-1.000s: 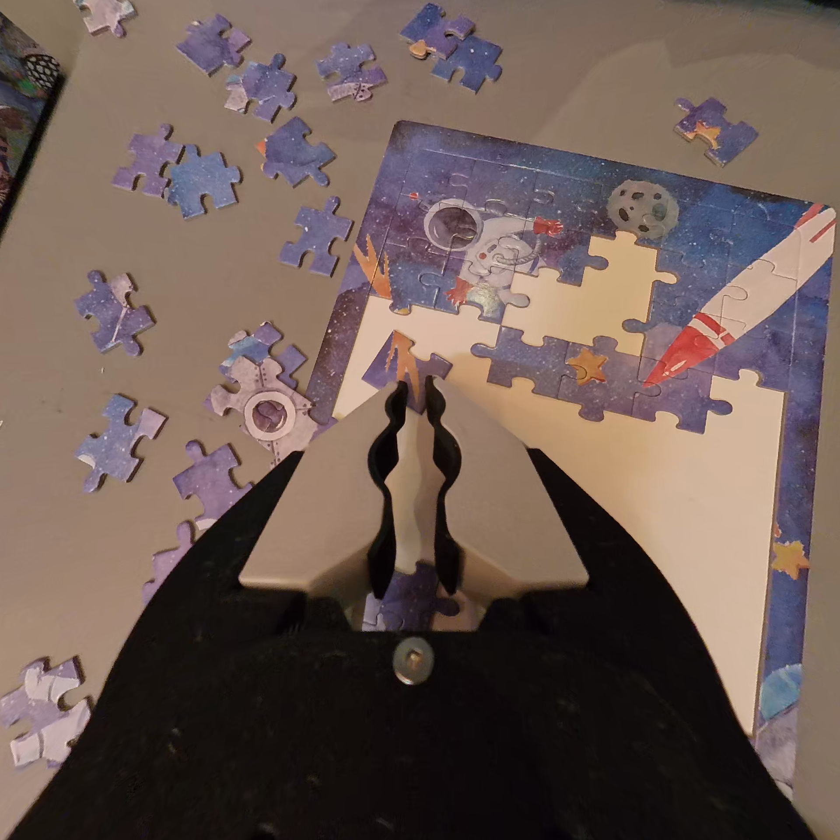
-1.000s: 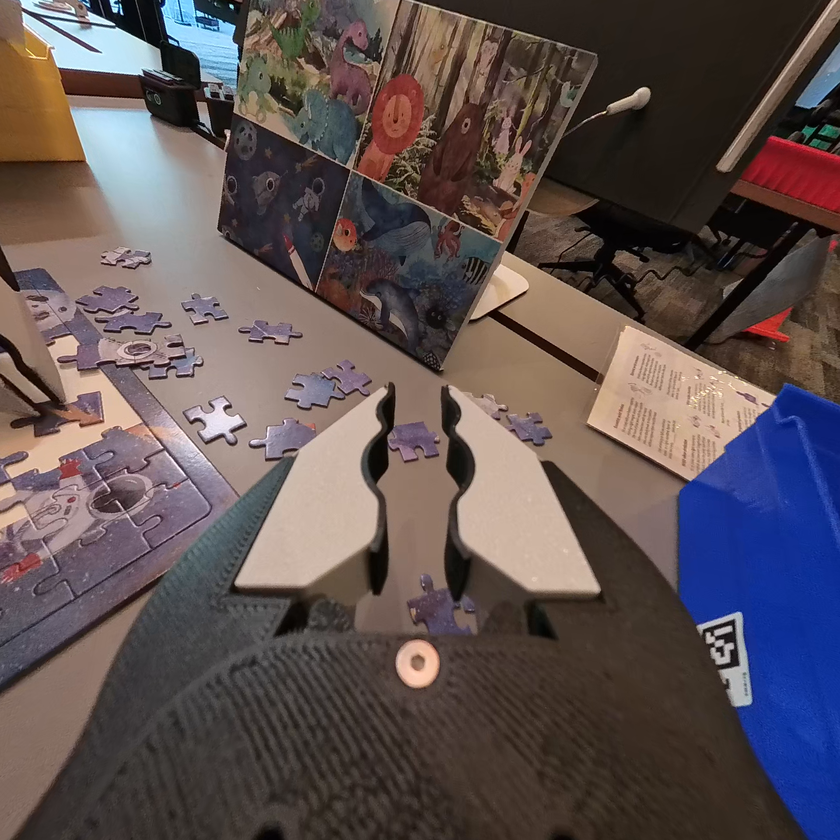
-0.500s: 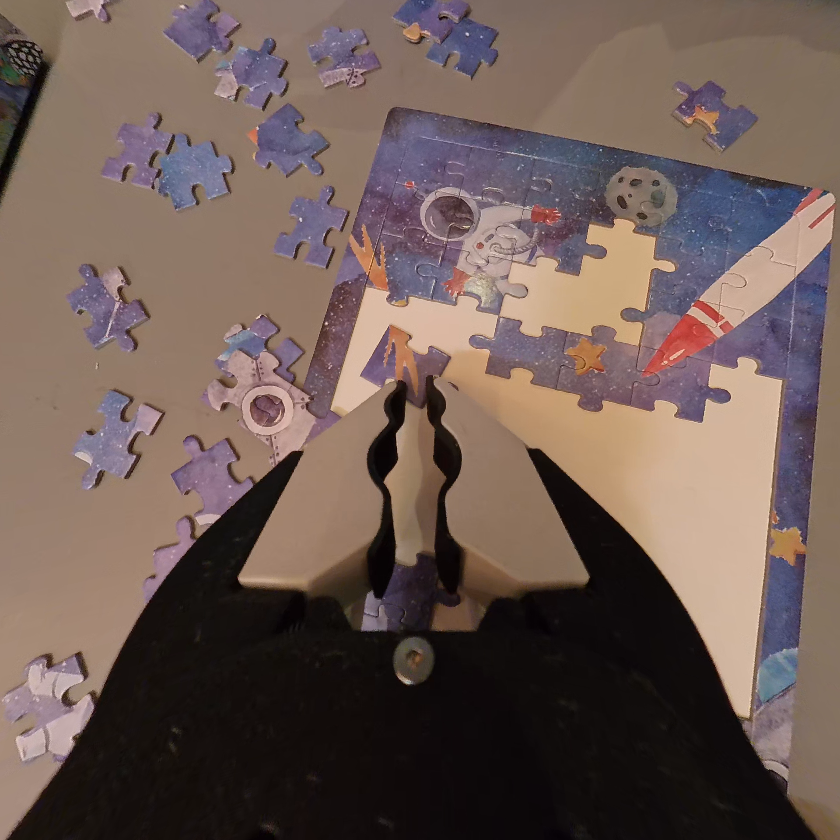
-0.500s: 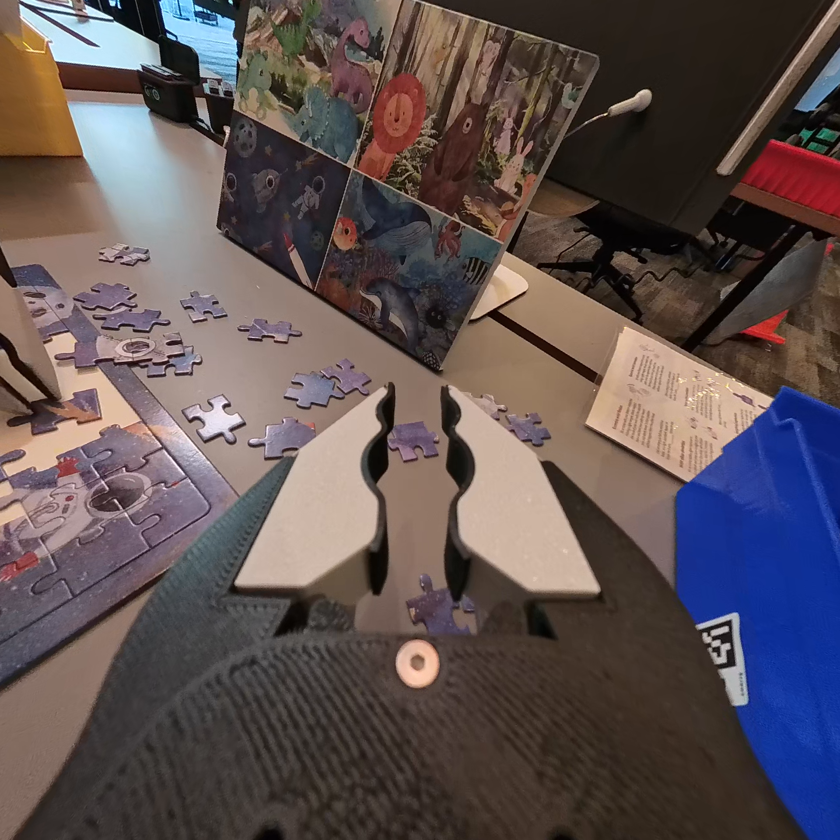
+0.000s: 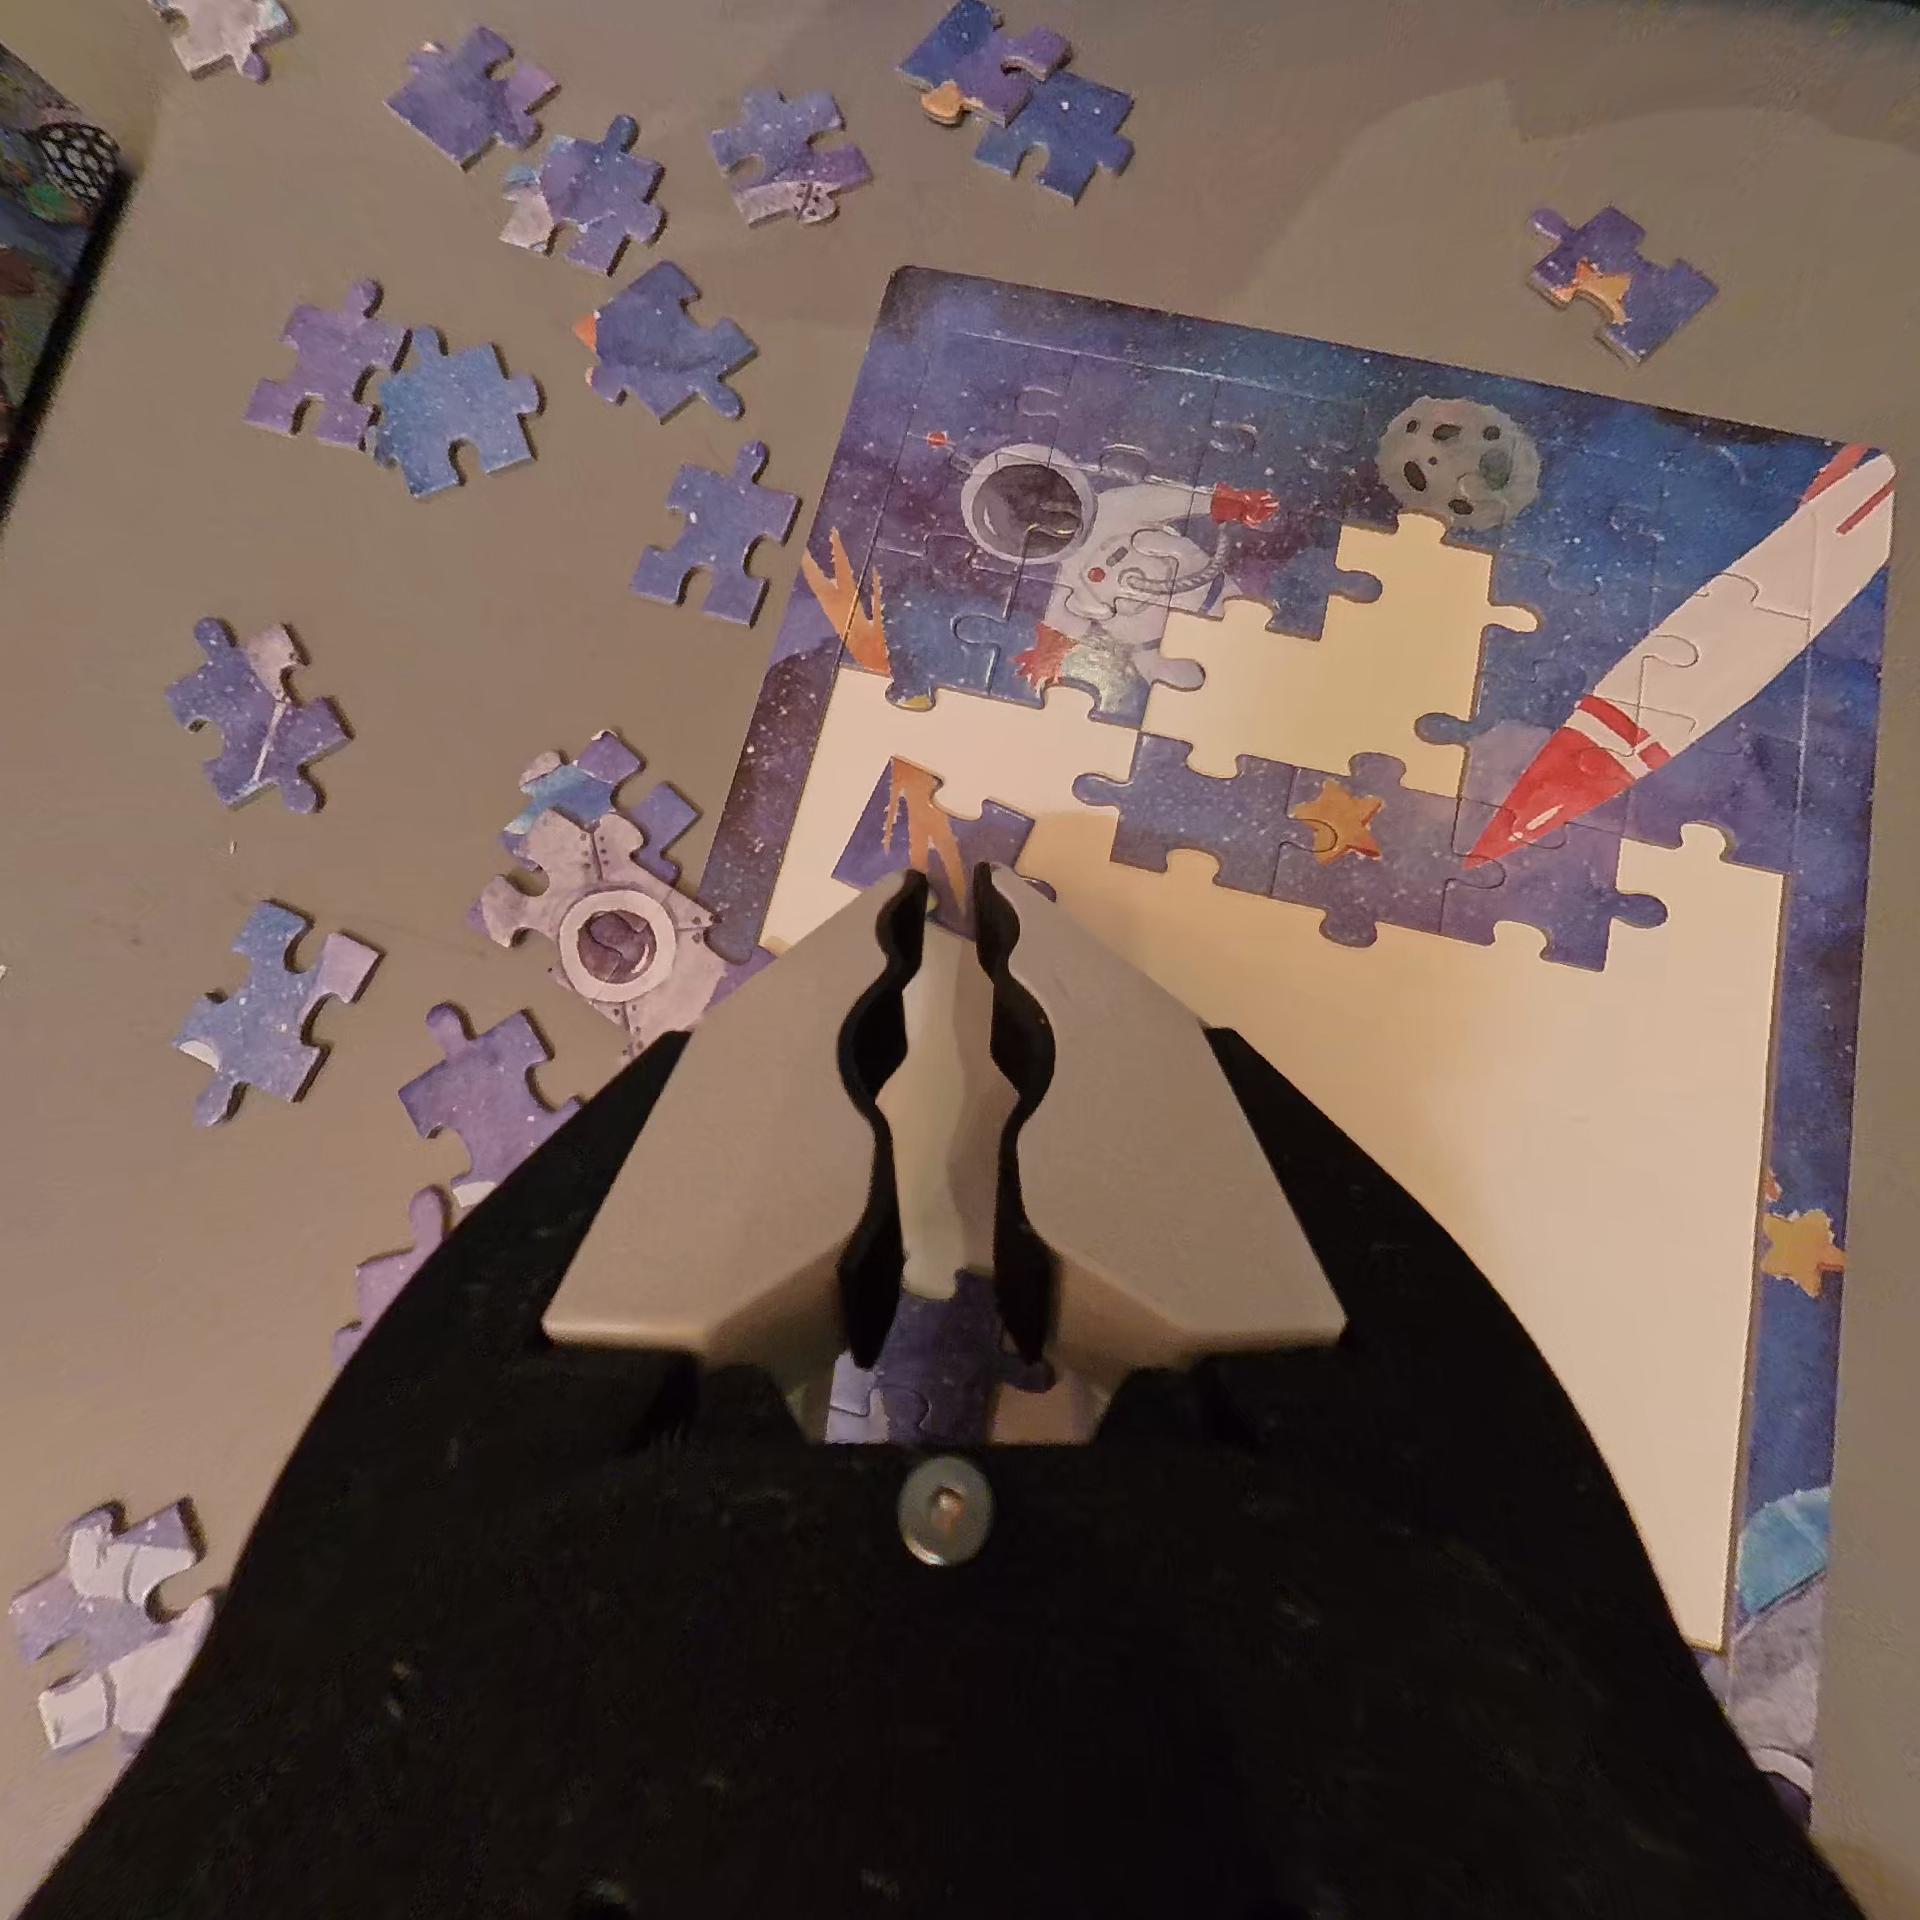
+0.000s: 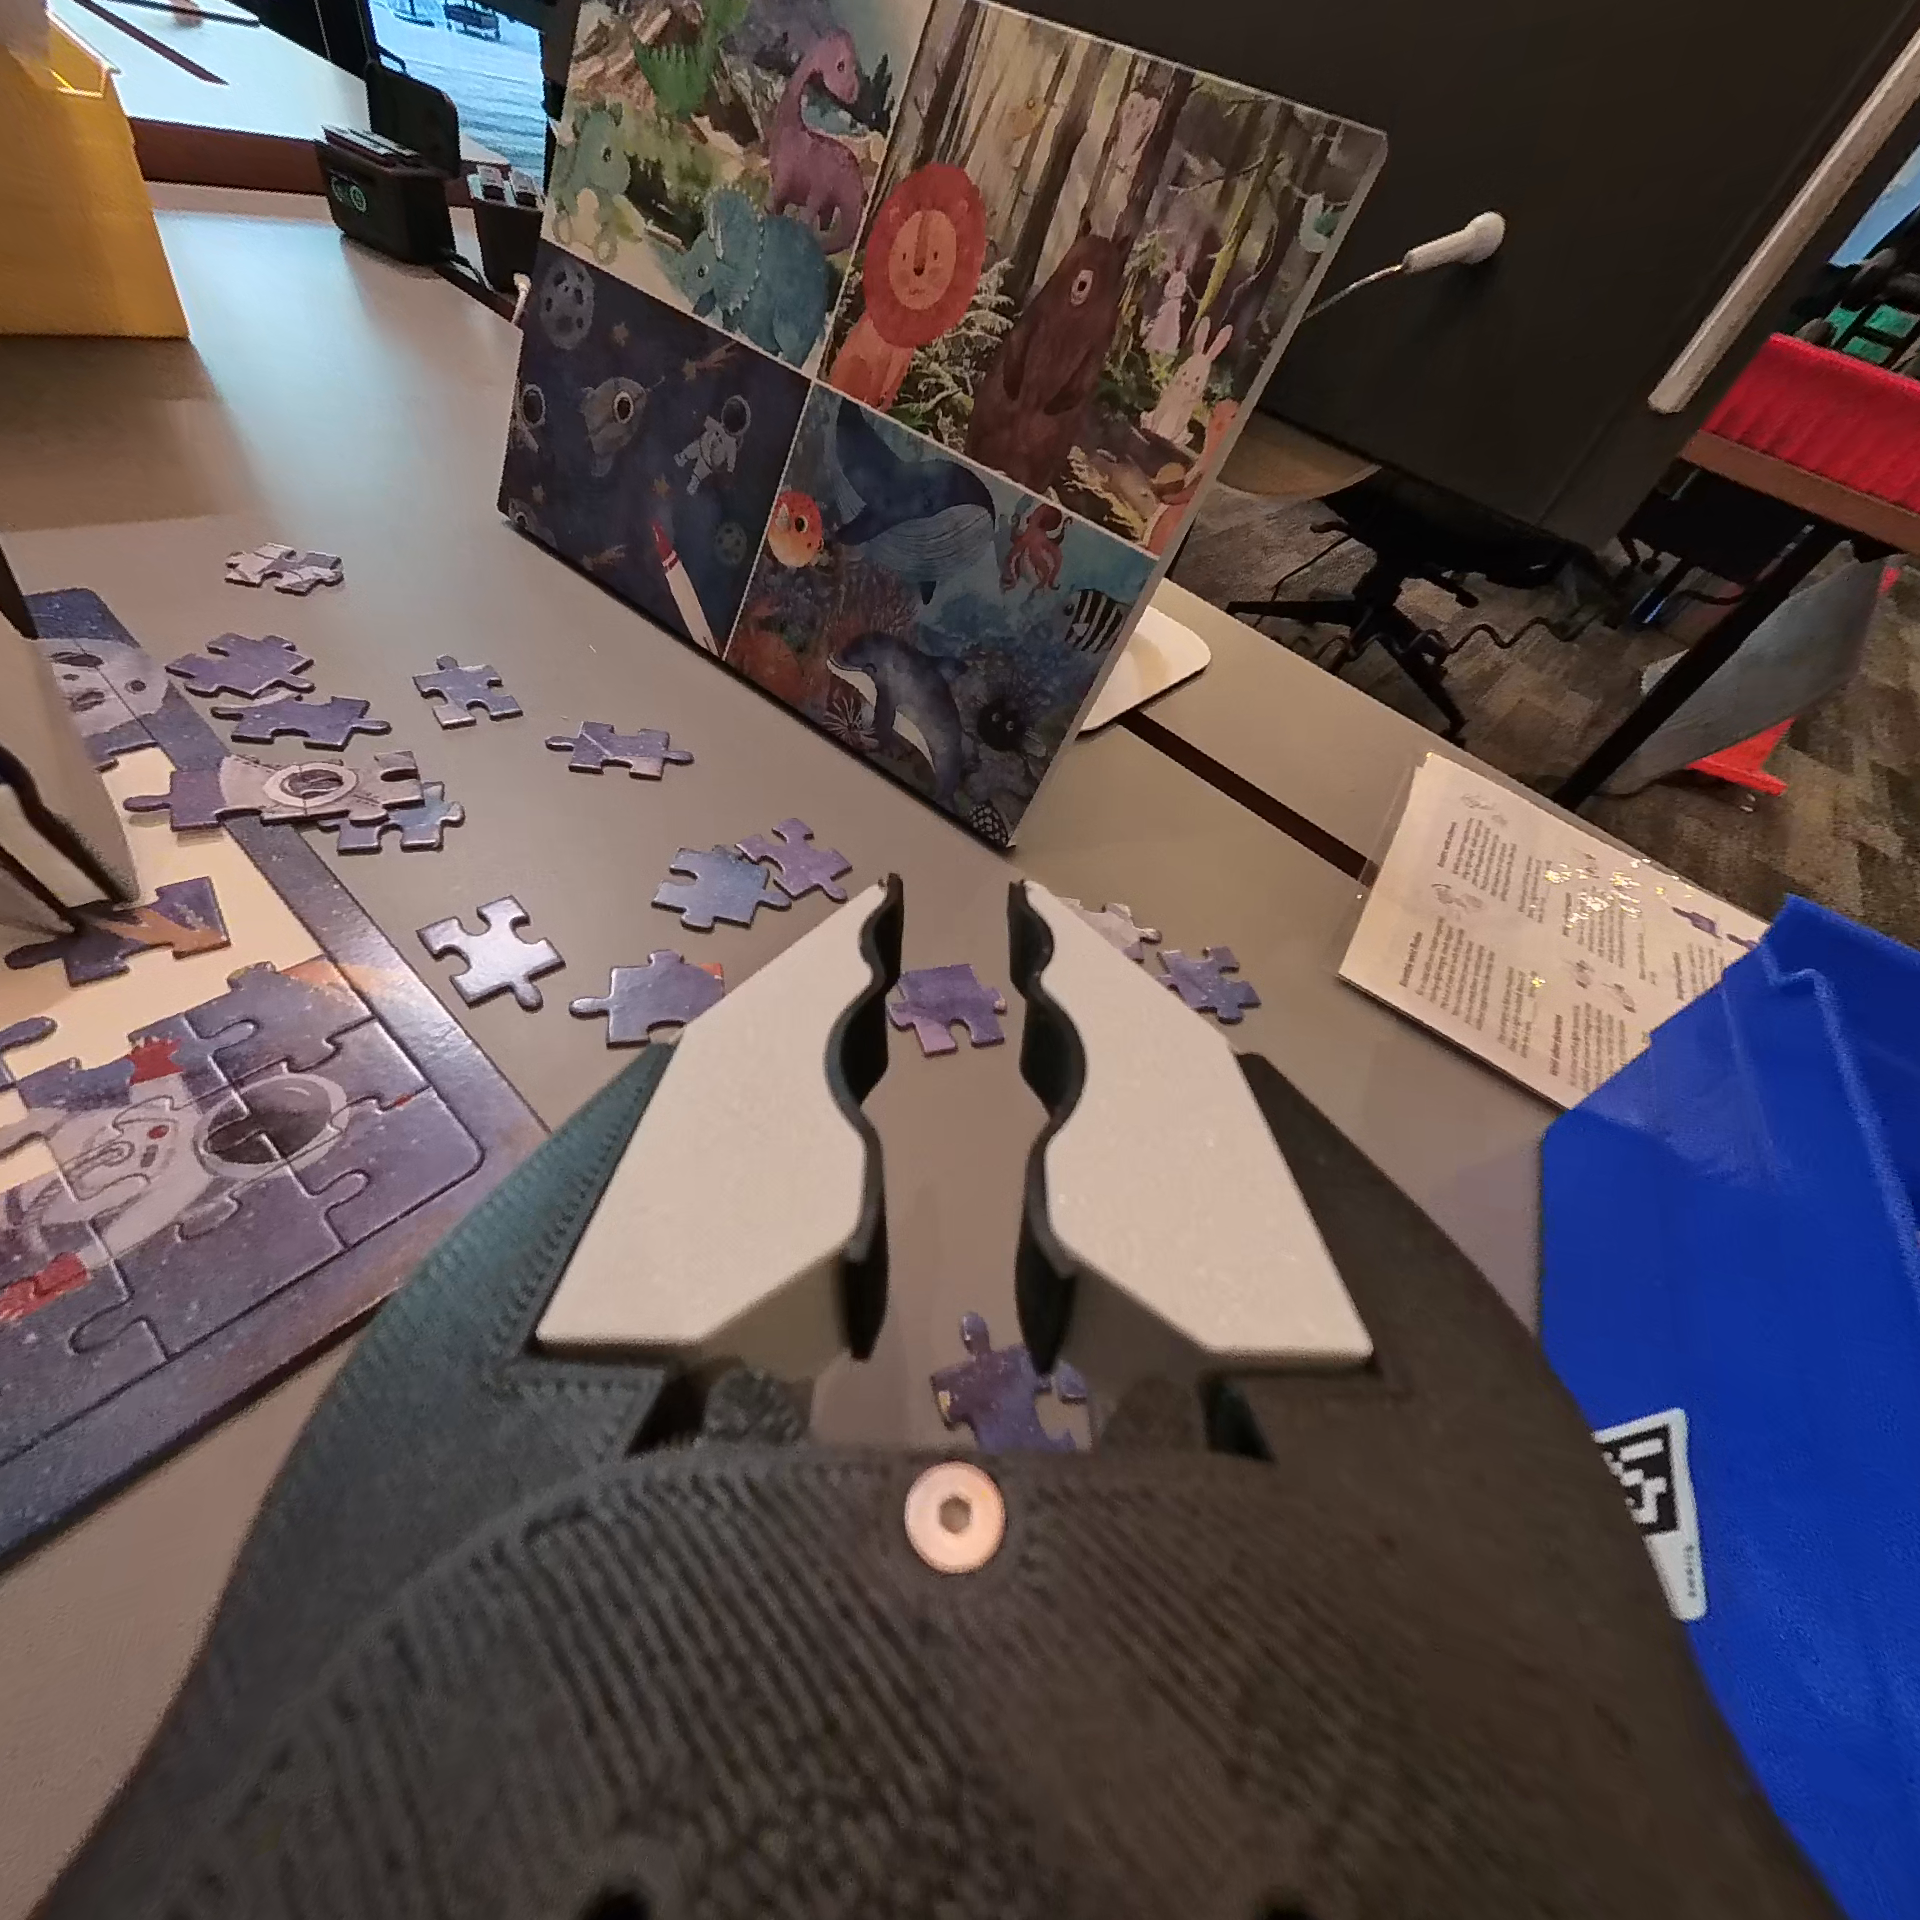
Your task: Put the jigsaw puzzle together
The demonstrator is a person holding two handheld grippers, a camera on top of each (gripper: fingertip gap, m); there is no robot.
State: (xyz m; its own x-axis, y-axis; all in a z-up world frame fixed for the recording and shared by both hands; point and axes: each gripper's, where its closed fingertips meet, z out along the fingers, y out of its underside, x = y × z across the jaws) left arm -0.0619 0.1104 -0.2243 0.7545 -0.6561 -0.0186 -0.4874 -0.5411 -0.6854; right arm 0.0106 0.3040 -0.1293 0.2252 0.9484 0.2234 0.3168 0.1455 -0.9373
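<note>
- Over the puzzle board (image 5: 1831,935), the left gripper (image 5: 951,883) is resting its tips on the comet piece (image 5: 891,821), jaws barely apart (gripping nothing).
- The right gripper (image 6: 956,894) is hovering part-open and empty above loose pieces (image 6: 945,1003).

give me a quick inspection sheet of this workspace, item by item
surface: grey table, evenly lit.
job's things: puzzle board partly filled, a large cream area bare; a loose comet piece lies on that bare area; loose pieces scattered on the table beside the board.
clutter: picture box standing upright; leaflet; blue bin; yellow box.
grippers: left gripper tips at the comet piece, jaws narrowly apart, no grip visible; right gripper open above the table, holding nothing, a purple piece seen between its fingers.
cables: nothing seen.
surroundings: office chair, carpet, dark cabinet.
</note>
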